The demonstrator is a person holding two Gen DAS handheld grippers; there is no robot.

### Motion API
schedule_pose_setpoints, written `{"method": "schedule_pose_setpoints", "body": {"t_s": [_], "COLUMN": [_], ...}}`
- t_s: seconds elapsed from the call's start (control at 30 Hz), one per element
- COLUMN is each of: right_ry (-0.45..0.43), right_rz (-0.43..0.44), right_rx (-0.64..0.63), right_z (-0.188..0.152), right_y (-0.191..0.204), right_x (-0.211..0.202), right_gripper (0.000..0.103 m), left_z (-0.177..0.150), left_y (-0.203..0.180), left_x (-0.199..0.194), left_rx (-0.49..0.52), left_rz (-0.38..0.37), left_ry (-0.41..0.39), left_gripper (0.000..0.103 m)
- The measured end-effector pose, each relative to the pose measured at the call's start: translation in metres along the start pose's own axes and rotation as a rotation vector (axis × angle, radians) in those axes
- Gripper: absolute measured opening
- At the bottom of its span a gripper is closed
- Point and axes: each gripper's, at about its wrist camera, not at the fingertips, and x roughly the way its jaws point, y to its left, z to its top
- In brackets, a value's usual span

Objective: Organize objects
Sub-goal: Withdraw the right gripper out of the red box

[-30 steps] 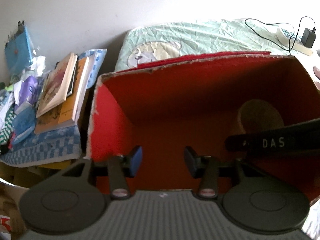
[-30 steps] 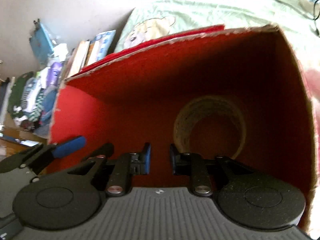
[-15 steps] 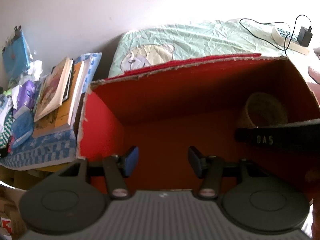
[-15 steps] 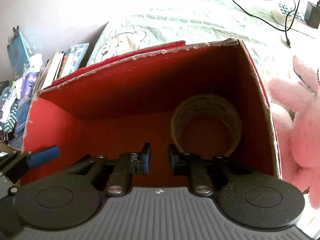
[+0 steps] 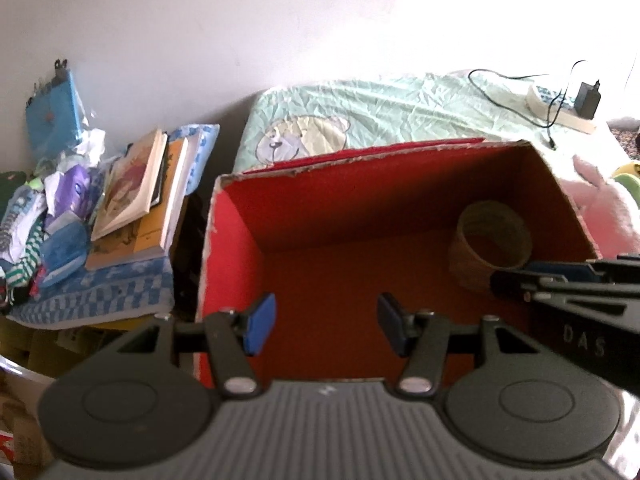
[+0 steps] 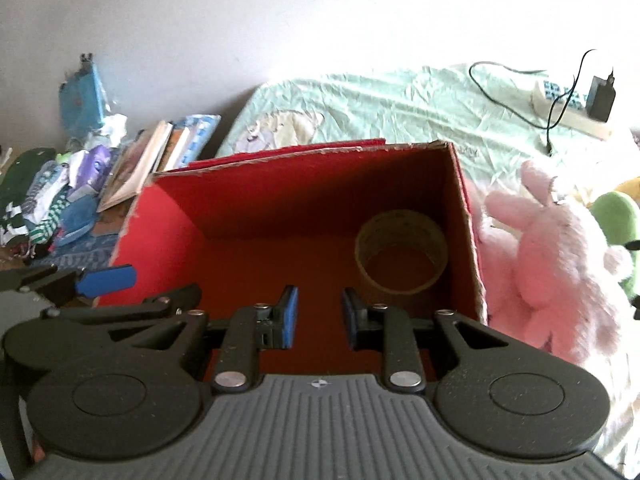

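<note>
Jaws on both the left gripper (image 5: pixel 325 327) and right gripper (image 6: pixel 317 317) have just been opening and are standing empty over the red box (image 6: pixel 168 216), where the tape roll (image 6: pixel 401 251) is sitting at two o'clock (so aiming next for the pink plush (image 6: pixel 536 256) at three o'clock looks wise).

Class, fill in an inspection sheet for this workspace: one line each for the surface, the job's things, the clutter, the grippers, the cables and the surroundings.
Surface: bed with a pale green sheet, crumpled, bear print.
Job's things: red box open on the bed; tape roll inside near its right wall; pink plush toy outside against that wall.
Clutter: books and a heap of clothes and bags left of the bed.
Grippers: left gripper open, empty; right gripper open, empty, jaws have just been opening.
Cables: black cable and charger on a power strip.
Surroundings: plain white wall.
</note>
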Motion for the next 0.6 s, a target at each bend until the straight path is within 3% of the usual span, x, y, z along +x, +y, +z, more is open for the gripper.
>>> {"method": "schedule_pose_setpoints", "body": {"t_s": [0.23, 0.6], "right_ry": [-0.065, -0.032], "right_rz": [0.005, 0.124], "right_rx": [-0.047, 0.035], "right_z": [-0.020, -0.056], "right_y": [0.002, -0.021], "right_x": [-0.033, -0.057], "right_gripper": [0.026, 0.026], "left_z": [-0.017, -0.058], "left_y": [-0.001, -0.011], "left_x": [-0.032, -0.049], "left_rx": [0.001, 0.028], "left_rz": [-0.030, -0.115], "left_ry": [-0.029, 0.021], "left_gripper": [0.061, 0.060]}}
